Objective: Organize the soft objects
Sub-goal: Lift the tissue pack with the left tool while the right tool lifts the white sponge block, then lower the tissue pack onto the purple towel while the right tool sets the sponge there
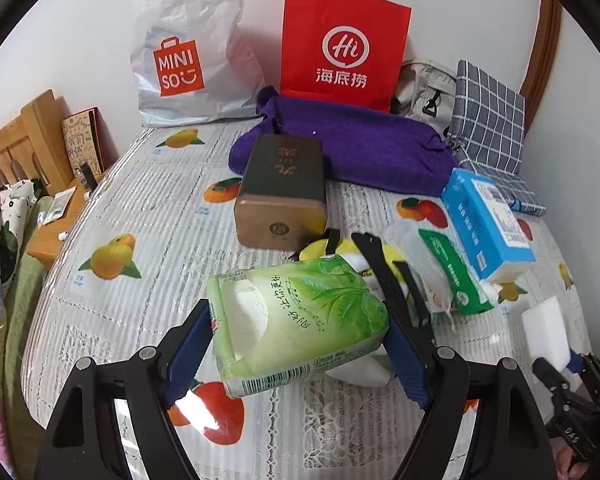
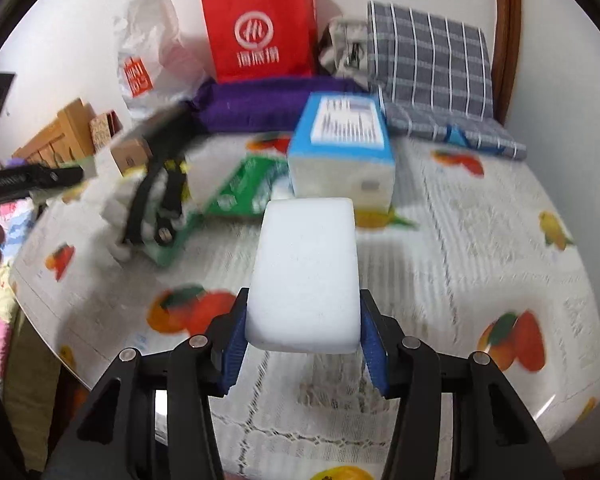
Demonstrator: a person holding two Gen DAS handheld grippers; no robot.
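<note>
My left gripper is shut on a green pack of tissues, which its blue pads hold just above the fruit-patterned tablecloth. A yellow and white soft thing with black straps lies behind the pack, partly hidden. In the right wrist view my right gripper is shut on a white sponge block, with both pads against its near end. The sponge also shows at the lower right of the left wrist view. The left gripper appears blurred at the left of the right wrist view.
A brown tin box, a purple towel, a blue carton and a green packet lie on the table. A red paper bag, a white plastic bag, a grey bag and checked cloth line the wall.
</note>
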